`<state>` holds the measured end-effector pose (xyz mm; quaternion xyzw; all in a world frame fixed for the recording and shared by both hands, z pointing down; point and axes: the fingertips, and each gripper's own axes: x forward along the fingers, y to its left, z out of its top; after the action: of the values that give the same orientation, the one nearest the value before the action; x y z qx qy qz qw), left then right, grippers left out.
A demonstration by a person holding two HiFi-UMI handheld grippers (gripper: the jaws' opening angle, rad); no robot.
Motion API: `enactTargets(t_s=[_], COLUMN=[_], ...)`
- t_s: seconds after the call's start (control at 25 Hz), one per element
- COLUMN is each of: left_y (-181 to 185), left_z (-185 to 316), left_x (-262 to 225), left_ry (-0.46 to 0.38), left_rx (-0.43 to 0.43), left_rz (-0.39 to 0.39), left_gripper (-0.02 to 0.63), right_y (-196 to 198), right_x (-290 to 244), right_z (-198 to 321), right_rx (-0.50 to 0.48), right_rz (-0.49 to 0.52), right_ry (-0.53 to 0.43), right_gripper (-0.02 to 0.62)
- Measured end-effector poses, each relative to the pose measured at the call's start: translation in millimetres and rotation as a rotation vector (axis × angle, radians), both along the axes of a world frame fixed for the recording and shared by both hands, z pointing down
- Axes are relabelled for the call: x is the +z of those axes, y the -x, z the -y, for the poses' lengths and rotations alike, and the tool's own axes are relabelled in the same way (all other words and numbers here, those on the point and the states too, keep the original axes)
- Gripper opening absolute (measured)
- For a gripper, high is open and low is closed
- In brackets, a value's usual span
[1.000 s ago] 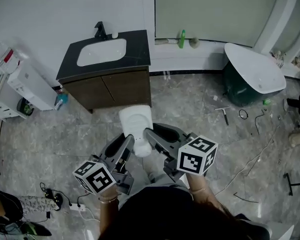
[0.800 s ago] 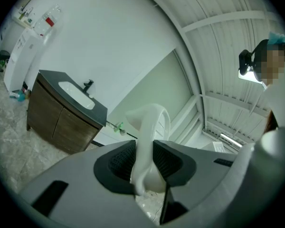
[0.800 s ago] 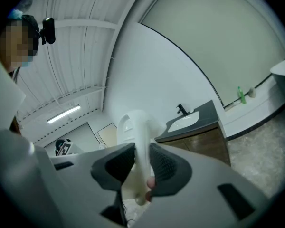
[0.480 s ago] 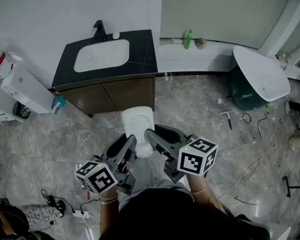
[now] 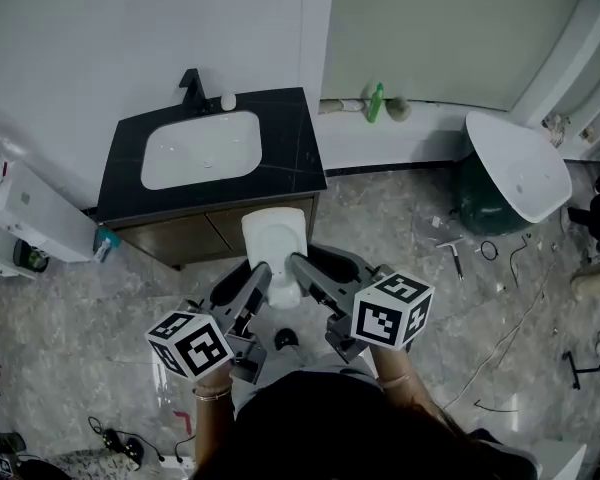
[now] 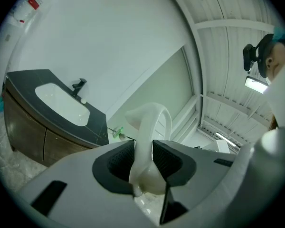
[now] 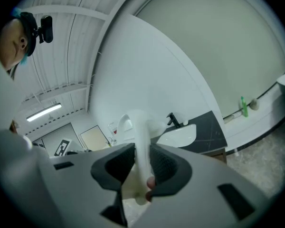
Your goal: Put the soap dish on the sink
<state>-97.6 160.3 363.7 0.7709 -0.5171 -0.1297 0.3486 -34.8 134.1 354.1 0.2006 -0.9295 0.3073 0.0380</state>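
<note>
As the black bench point(image 5: 295, 143) with its sink point(image 5: 200, 153) now stands much nearer in the head view than it did a second ago, the approach is judged to be well advanced, though the placing itself is not yet done. The white soap dish point(image 5: 276, 248) is held in front of the cabinet doors, short of the bench top, and is clamped from both sides. The left tongs point(image 5: 262, 273) are closed on it from 7 o'clock and the right tongs point(image 5: 298, 266) from 5 o'clock. The sink lies at 11 o'clock from the dish. Its bowl is seen to be empty, and a black tap point(image 5: 191, 85) with a small white round object point(image 5: 227, 101) beside it stands at the bowl's 12 o'clock rim. Nothing is seen in the dish.

In the left gripper view, one side of the dish is pinched between the ribbed pads with no gap left. The sink is shown at 10 o'clock from it, its bowl bare.

In the right gripper view, the other side of the dish is gripped likewise. The sink is seen just at 3 o'clock of the dish, again with nothing in its bowl. A green bottle point(image 7: 244, 106) is seen further out towards 3 o'clock, on the ledge by the wall.
</note>
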Motion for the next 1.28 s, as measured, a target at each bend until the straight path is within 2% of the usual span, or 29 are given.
enactTargets(t_s=[0.36,0.52,0.96,1.28], left_y=[-3.5,0.3,8.1,19.9], left_z=[15.6,88.9,251.3,334.6], left_x=[16.3,29.6,52.8,67.9], left_ry=[0.014,0.043,0.069,0.087], left_rx=[0.073,0.08,0.058,0.004], left_rz=[-0.028,-0.044,-0.038,-0.022], left_gripper=[0.118,0.118,0.118,0.118], right_y=[-6.0,-2.3,7.0,19.4], right_x=[13.5,25.7,49.8,66.8], right_z=[10.0,83.6,248.2,335.3], right_rx=[0.089,0.1,0.068,0.004], right_rz=[-0.037,-0.049,-0.073,-0.064], right_ry=[0.005,0.028,0.055,0.081], right_gripper=[0.107,0.107,0.107,0.107])
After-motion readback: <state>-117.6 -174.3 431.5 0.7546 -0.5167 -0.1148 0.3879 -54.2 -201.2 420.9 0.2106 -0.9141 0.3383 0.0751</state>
